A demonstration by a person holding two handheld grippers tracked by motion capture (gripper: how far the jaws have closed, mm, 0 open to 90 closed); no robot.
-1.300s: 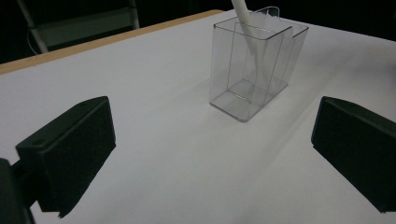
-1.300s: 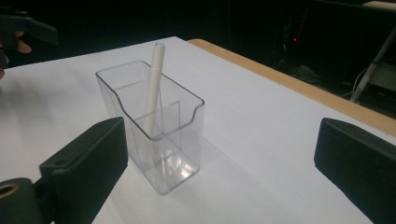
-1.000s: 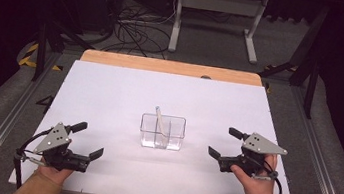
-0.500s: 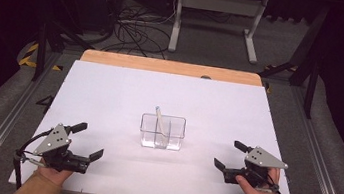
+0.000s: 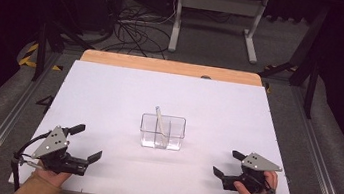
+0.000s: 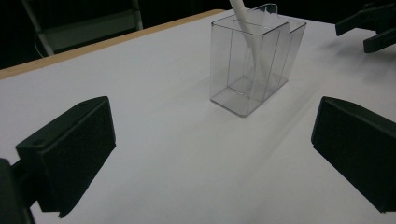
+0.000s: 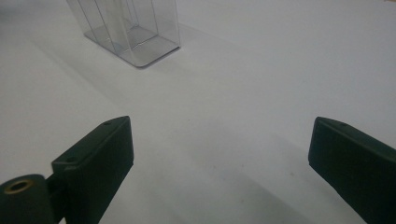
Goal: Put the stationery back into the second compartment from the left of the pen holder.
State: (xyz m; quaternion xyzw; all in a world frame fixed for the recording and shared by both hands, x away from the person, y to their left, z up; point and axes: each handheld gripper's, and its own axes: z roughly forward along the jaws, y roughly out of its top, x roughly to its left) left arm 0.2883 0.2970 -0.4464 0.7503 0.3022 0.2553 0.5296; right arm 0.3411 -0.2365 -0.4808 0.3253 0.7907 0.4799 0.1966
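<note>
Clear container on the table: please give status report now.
Left gripper open, right gripper open, both empty. Clear container upright mid-table, white stick leaning inside. Nothing in the way.

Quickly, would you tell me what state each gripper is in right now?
Left gripper: open, holding nothing.
Right gripper: open, holding nothing.

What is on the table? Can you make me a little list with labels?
table: white top
box: clear box with a divider, standing mid-table
inside box: white stick, leaning
left gripper: open, near the front-left edge, holding nothing
right gripper: open, near the front-right edge, holding nothing
touching box: neither gripper
</note>
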